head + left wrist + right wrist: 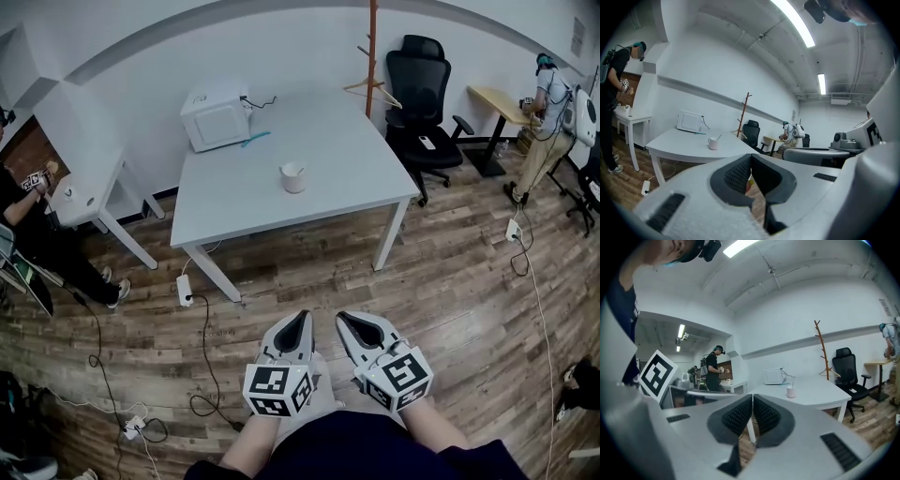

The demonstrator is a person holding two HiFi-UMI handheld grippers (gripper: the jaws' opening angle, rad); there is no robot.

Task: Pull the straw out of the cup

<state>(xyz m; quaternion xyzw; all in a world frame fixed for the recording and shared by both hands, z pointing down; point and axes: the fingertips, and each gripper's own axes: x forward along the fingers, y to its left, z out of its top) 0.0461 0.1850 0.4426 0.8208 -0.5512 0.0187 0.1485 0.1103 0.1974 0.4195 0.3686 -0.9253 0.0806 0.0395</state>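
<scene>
Your left tool (pixel 298 319) clenched, empty; right tool (pixel 348 320) likewise; both well apart from table (pixel 356 159); straw (pixel 719 137) in cup (pixel 293 178).

White table (pixel 328 141): microwave (pixel 217 114) at far left corner, slim teal object (pixel 255 139) beside it, cup (pixel 292 176) near centre.

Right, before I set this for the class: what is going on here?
A person stands back from the white table, holding a gripper in each hand. The left gripper and the right gripper both have their jaws shut on nothing and point toward the table. The cup sits on the table with the straw in it, and neither gripper is near it.
</scene>
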